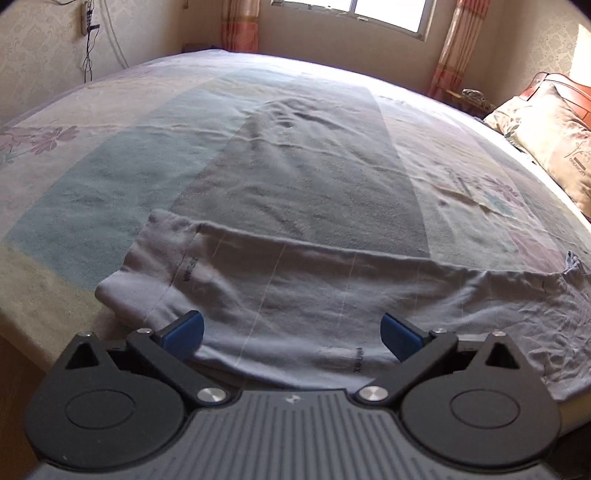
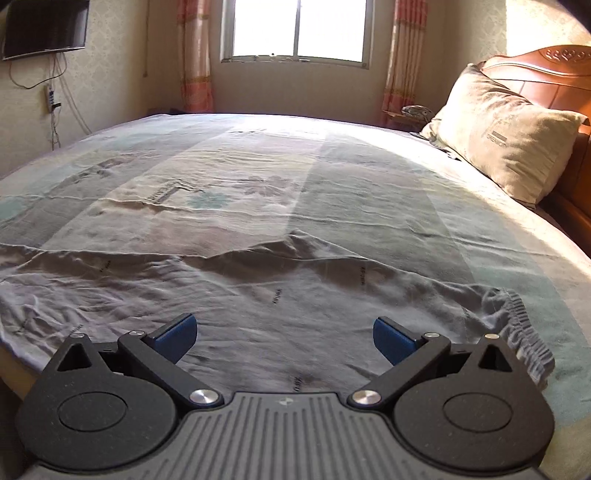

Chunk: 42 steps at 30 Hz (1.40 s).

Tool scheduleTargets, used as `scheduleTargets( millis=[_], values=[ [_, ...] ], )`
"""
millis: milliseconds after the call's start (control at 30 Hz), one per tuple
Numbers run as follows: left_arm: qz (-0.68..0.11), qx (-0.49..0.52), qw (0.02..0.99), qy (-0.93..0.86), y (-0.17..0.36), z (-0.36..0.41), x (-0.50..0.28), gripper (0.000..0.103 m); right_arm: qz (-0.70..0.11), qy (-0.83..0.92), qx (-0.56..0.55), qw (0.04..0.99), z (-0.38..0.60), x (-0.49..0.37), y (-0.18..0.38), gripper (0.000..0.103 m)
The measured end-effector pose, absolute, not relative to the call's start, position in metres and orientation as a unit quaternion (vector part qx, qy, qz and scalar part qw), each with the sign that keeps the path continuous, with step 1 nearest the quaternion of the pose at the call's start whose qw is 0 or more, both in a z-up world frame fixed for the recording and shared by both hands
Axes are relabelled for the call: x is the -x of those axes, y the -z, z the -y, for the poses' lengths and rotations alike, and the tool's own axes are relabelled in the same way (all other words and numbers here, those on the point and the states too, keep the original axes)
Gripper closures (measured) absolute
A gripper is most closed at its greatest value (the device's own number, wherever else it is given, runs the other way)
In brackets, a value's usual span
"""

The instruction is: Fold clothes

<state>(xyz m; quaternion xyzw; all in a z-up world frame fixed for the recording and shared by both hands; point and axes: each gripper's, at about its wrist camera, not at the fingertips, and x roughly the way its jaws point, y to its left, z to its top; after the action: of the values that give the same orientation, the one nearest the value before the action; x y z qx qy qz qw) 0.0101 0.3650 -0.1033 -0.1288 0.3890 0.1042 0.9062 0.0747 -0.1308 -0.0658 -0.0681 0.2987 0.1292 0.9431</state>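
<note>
A grey garment [image 1: 314,288] lies spread flat along the near edge of the bed, with thin pale stripes and small printed words. In the right wrist view the same garment [image 2: 258,295] is wrinkled, and its ribbed elastic band [image 2: 524,332] lies at the right end. My left gripper [image 1: 291,332] is open and empty, low over the garment's left part. My right gripper [image 2: 284,334] is open and empty, low over the garment's right part. Both grippers have blue pads [image 1: 184,334].
The bed sheet [image 1: 295,166] has green, grey and floral panels. A pillow [image 2: 506,136] leans on the wooden headboard [image 2: 546,74] at the right. A window [image 2: 295,29] with curtains is at the far wall. A wall TV [image 2: 44,26] hangs far left.
</note>
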Motion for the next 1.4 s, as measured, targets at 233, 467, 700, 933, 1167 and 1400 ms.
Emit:
scheduleTargets(
  millis=[233, 467, 700, 933, 1167, 1400],
  values=[
    [-0.363, 0.085, 0.922, -0.103, 0.091, -0.342, 0.005, 0.001, -0.313, -0.201, 0.206, 0.905, 0.054, -0.059, 0.097, 0.000],
    [-0.361, 0.039, 0.931, -0.044, 0.090, -0.292, -0.013, 0.001, -0.355, -0.198, 0.086, 0.910, 0.086, -0.064, 0.107, 0.000],
    [-0.391, 0.026, 0.917, -0.074, 0.106, -0.284, 0.010, 0.001, -0.339, -0.194, 0.079, 0.917, 0.088, -0.059, 0.111, 0.000],
    [-0.364, 0.007, 0.931, -0.026, 0.085, -0.260, -0.003, 0.001, -0.334, -0.192, 0.078, 0.919, 0.088, -0.059, 0.111, 0.000],
    [-0.390, 0.016, 0.921, -0.023, 0.110, -0.247, 0.003, 0.001, -0.332, -0.191, 0.077, 0.920, 0.088, -0.058, 0.111, 0.000],
    [-0.387, 0.005, 0.922, -0.003, 0.088, -0.232, -0.008, 0.001, -0.324, -0.189, 0.076, 0.924, 0.088, -0.055, 0.113, 0.000]
  ],
)
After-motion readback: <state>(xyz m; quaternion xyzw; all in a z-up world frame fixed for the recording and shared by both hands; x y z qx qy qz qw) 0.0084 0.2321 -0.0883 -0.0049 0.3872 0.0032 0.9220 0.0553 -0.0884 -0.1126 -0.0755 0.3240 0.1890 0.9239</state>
